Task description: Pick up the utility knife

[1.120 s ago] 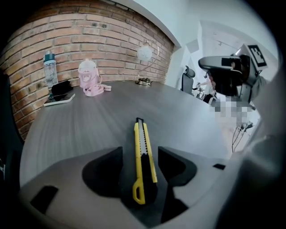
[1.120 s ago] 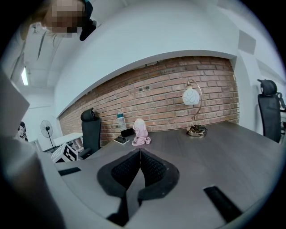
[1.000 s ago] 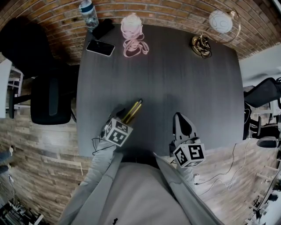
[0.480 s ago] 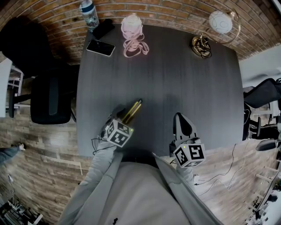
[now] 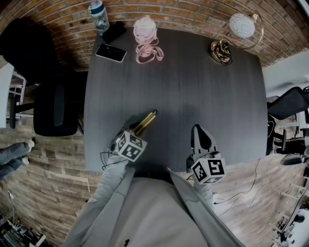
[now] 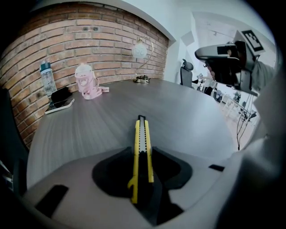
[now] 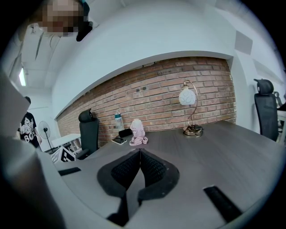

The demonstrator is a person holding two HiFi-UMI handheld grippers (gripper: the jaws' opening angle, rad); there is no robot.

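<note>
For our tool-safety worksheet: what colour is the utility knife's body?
Yellow, with a black tip; the knife shows best in the left gripper view.

An office: a black swivel chair [image 5: 55,108] beside a grey meeting table [image 5: 193,96], a brick wall [image 5: 193,10], a globe lamp [image 5: 242,24].

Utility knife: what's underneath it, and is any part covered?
Under the utility knife lies the dark table. Its rear end sits between the left tool's jaws, which have just been closing and seem to press its sides; the tool hides what's beneath there.
</note>
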